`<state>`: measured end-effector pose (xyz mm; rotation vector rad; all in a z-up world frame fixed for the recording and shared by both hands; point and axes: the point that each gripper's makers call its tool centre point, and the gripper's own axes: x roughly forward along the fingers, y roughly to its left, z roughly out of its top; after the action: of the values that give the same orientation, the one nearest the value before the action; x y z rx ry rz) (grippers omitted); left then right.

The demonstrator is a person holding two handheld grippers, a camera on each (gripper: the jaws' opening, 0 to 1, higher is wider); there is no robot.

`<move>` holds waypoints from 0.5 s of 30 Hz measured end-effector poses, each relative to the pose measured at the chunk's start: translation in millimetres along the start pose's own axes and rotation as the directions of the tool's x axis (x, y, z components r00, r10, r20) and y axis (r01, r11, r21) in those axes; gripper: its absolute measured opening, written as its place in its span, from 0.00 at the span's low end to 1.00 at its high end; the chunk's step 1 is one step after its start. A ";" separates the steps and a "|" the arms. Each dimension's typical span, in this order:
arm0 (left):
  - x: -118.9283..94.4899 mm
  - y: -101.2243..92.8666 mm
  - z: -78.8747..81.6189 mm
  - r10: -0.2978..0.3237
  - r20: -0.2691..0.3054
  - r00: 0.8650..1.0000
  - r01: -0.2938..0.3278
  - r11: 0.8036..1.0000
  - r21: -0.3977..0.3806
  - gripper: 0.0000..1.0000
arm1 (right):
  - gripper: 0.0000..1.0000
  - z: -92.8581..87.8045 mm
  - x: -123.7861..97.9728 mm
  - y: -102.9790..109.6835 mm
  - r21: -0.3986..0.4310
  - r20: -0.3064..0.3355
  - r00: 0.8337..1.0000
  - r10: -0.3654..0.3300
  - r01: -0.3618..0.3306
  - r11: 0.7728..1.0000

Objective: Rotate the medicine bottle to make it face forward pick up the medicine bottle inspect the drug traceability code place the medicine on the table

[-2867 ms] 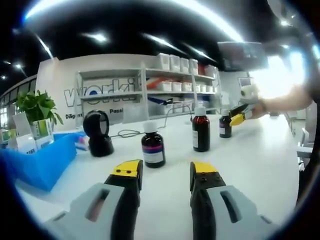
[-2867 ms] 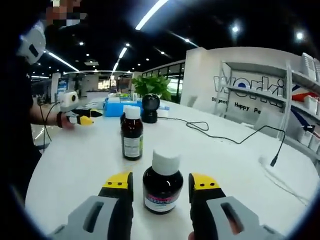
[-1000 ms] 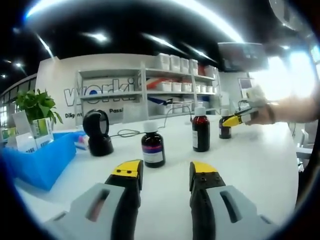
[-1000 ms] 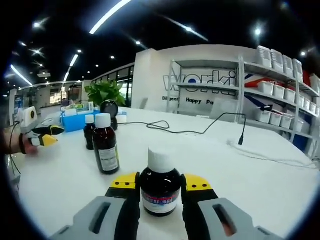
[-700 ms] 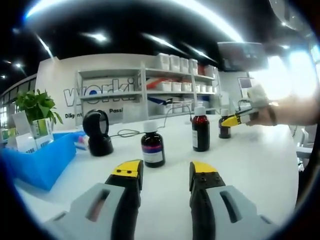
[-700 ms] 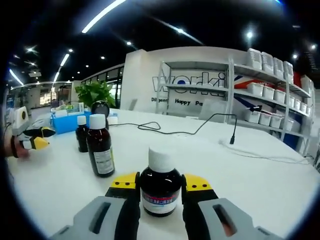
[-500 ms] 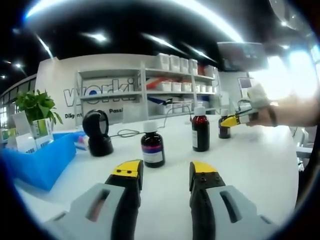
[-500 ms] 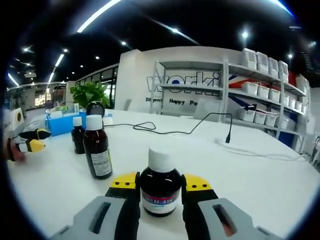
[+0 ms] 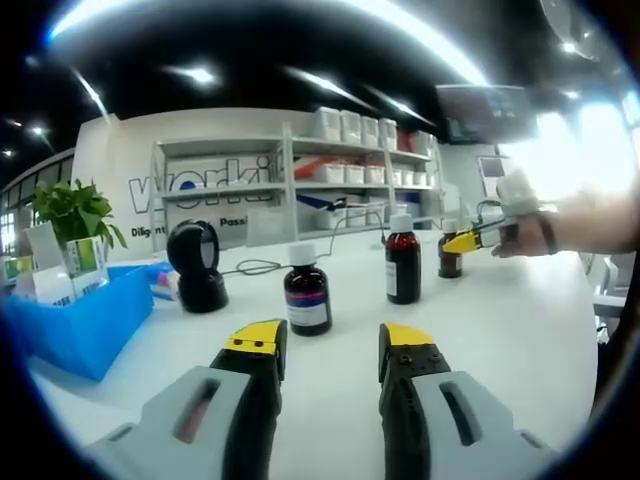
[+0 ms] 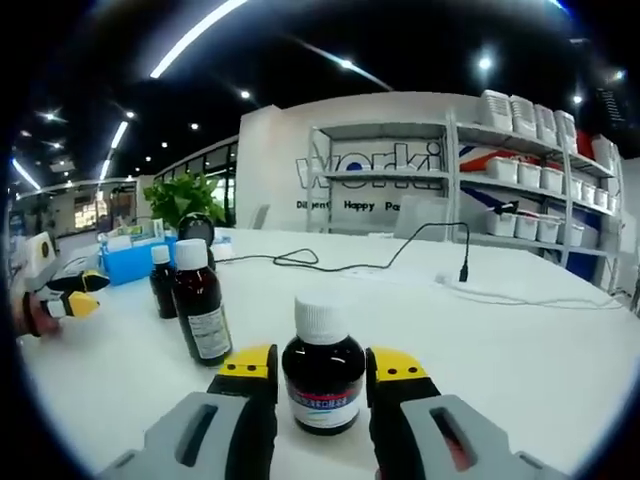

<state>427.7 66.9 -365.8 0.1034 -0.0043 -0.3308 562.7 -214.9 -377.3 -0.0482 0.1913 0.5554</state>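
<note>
1. The medicine bottle (image 10: 322,376), dark glass with a white cap and a label toward the camera, stands upright between the yellow-tipped jaws of the right hand-held gripper (image 10: 322,368); the jaws press against its sides. Whether its base is on the white bench (image 10: 520,350) or just off it I cannot tell.
2. In the left gripper view the same bottle (image 9: 450,252) is far off at the right, with the right hand-held gripper (image 9: 462,241) and the person's hand (image 9: 525,230) behind it.
3. The left hand-held gripper (image 9: 329,343) hangs low over the bench (image 9: 500,330) with its jaws apart and nothing between them.
4. Beyond those jaws stands a short dark bottle (image 9: 307,297) with a white cap, and to its right a taller brown bottle (image 9: 402,257), each apart from the other.
5. Left of the short bottle sits a black scanner (image 9: 194,265), with a blue tray (image 9: 75,325) nearer the left edge.
6. A potted plant (image 9: 72,225) stands behind the tray.
7. Wall shelves (image 9: 300,180) with white boxes run along the back.
8. In the right gripper view the taller brown bottle (image 10: 201,304) and short dark bottle (image 10: 162,281) stand at the left, and a black cable (image 10: 380,262) trails across the bench.
</note>
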 end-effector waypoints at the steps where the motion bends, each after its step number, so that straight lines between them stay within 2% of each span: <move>1: 0.1 0.0 -0.2 0.000 -0.001 1.000 0.000 1.000 0.000 0.28 | 0.37 1.0 -0.2 2.9 -0.033 0.008 1.000 0.030 -0.030 0.999; 4: 0.1 0.2 -0.4 0.002 -0.003 1.000 -0.002 1.000 0.000 0.28 | 0.40 -1.2 -1.6 7.6 -0.124 -0.008 0.993 0.115 -0.115 0.986; 6: 0.2 0.2 -0.7 0.002 -0.004 1.000 -0.002 1.000 0.001 0.28 | 0.40 -2.5 -2.3 10.3 -0.163 -0.030 0.981 0.191 -0.193 0.968; 8: 0.2 0.1 -0.9 0.001 -0.005 1.000 -0.001 1.000 0.002 0.28 | 0.39 -2.9 -5.4 19.2 -0.163 -0.053 0.952 0.301 -0.305 0.938; 11: 0.0 0.0 -0.8 0.002 -0.005 1.000 -0.002 1.000 0.005 0.28 | 0.39 -0.8 -9.6 19.7 -0.206 -0.088 0.924 0.373 -0.384 0.900; 15: -0.3 1.3 -0.1 0.007 -0.001 1.000 -0.007 1.000 0.002 0.28 | 0.38 2.0 -8.6 18.9 -0.207 -0.112 0.899 0.424 -0.438 0.875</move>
<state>427.8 68.2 -365.8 0.1056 -0.0039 -0.3238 545.9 -203.1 -373.5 -0.2514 0.2001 1.0247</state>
